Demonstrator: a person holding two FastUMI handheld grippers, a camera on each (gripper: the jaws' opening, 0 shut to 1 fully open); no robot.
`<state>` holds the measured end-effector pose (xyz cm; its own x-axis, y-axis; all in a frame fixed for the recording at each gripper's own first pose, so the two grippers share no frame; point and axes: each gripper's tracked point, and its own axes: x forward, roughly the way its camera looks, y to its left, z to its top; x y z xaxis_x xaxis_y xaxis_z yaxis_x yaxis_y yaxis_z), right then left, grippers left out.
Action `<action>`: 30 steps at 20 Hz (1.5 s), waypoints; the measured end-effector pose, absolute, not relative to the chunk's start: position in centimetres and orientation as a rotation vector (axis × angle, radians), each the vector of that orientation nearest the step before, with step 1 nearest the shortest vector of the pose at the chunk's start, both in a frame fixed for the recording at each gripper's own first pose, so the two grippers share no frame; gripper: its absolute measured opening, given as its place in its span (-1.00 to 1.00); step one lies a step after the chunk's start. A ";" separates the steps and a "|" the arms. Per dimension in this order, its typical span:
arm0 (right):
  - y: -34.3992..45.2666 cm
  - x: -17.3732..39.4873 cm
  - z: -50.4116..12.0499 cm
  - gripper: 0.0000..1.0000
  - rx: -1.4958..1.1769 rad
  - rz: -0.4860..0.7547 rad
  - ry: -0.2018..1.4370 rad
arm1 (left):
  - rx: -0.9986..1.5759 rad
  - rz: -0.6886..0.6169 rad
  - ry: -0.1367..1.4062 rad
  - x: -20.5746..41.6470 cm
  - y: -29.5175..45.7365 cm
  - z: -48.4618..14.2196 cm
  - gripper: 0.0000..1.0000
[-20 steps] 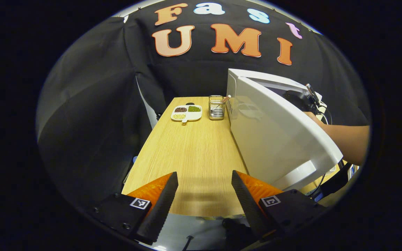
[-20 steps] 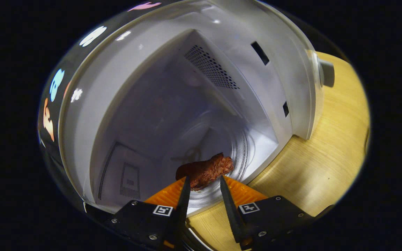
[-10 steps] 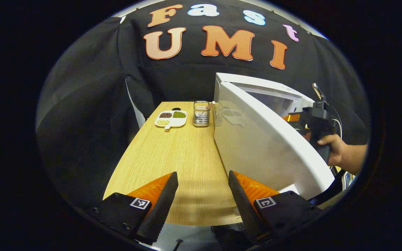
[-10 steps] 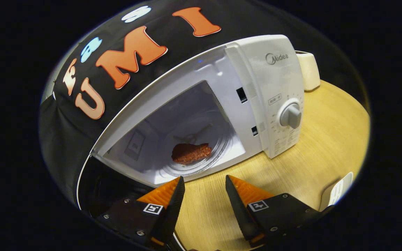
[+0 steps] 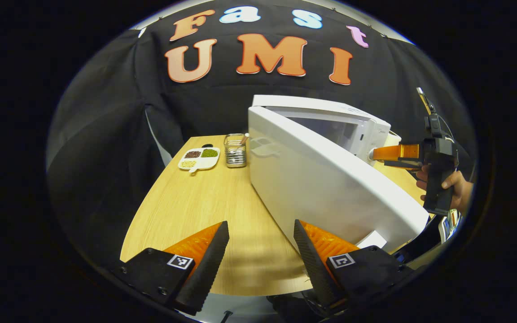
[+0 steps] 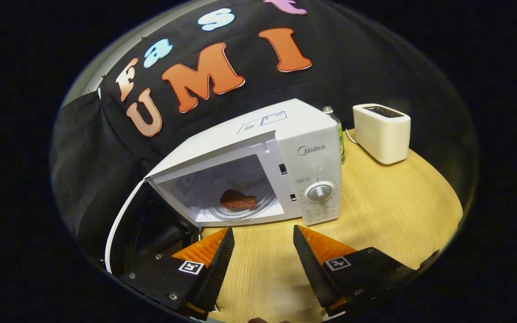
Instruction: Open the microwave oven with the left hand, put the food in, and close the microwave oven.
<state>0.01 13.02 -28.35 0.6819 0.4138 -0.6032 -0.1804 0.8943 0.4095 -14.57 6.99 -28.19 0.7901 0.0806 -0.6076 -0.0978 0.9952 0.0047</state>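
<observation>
The white microwave (image 6: pixel 312 134) stands on the wooden table (image 6: pixel 397 211) with its door (image 5: pixel 321 184) swung wide open. A brown piece of food (image 6: pixel 237 200) lies on the glass turntable inside. My right gripper (image 6: pixel 260 237) is open and empty, hanging over the table in front of the oven, apart from the food. In the left gripper view the same right gripper (image 5: pixel 386 153) is held by a hand (image 5: pixel 458 188) beyond the door's far edge. My left gripper (image 5: pixel 260 231) is open and empty, near the table's front edge, just left of the door's outer face.
A white divided dish (image 5: pixel 199 158) of beans and a wire holder (image 5: pixel 235 150) sit at the far end of the table. A cream toaster (image 6: pixel 382 132) and a green-labelled bottle (image 6: pixel 338 134) stand to the right of the microwave.
My right gripper let go of the food on the turntable and drew back out of the oven. My left gripper shifted slightly; the door now sits closer to it.
</observation>
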 end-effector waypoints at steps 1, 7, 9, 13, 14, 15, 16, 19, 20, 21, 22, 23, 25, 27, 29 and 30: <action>12.0 0.0 -28.0 0.65 0.318 0.341 0.735 | -0.021 0.079 0.651 -14.2 6.1 -28.2 0.80; 6.7 -1.2 -26.4 0.71 0.241 0.326 0.668 | 0.002 0.025 0.632 -11.9 2.4 -28.1 0.87; 5.5 -1.2 -26.2 0.71 0.223 0.315 0.652 | 0.005 0.014 0.641 -11.6 1.5 -28.4 0.31; 2.8 -1.5 -26.0 0.71 0.206 0.278 0.639 | 0.041 0.000 0.671 -10.1 -0.3 -29.1 -0.91; 2.1 -1.7 -26.0 0.71 0.203 0.268 0.634 | 0.037 -0.017 0.671 -9.9 -1.0 -29.1 -0.82; 1.5 -1.7 -25.8 0.71 0.200 0.260 0.627 | 0.043 -0.026 0.668 -9.5 -1.4 -29.2 -0.82; 1.0 -1.7 -25.6 0.71 0.196 0.252 0.617 | 0.045 -0.025 0.677 -9.6 -1.3 -29.3 -0.85; -0.9 -1.9 -24.9 0.71 0.174 0.227 0.582 | 0.011 -0.058 0.695 -8.5 -2.8 -29.9 -0.90; -1.5 -1.8 -24.6 0.71 0.166 0.219 0.570 | 0.008 -0.070 0.694 -8.1 -3.2 -29.8 -0.90; -2.0 -1.9 -24.6 0.70 0.158 0.211 0.562 | 0.012 -0.079 0.696 -7.7 -3.5 -30.0 -0.98; -2.6 -2.0 -24.5 0.70 0.152 0.201 0.558 | 0.016 -0.087 0.701 -7.4 -3.9 -30.1 -0.89; -3.0 -2.1 -24.5 0.71 0.147 0.191 0.556 | 0.017 -0.097 0.708 -7.2 -4.3 -30.3 -0.89; -4.0 -2.3 -24.5 0.71 0.142 0.171 0.555 | 0.015 -0.122 0.714 -6.6 -5.3 -30.5 -0.90; -5.1 -2.7 -24.5 0.71 0.137 0.150 0.554 | 0.025 -0.145 0.720 -6.0 -6.3 -30.8 -0.89; -6.0 -3.1 -24.4 0.71 0.134 0.130 0.550 | 0.025 -0.173 0.728 -5.5 -7.5 -31.1 -0.90; -6.3 -3.2 -24.5 0.70 0.132 0.122 0.548 | 0.028 -0.187 0.729 -5.2 -8.0 -31.1 -0.90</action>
<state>-3.24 -6.34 -24.48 0.8467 0.1502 -0.5105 -0.0799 0.9843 0.1571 -5.16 -8.03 -31.08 0.7296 -0.1599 -0.6649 0.1793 0.9830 -0.0396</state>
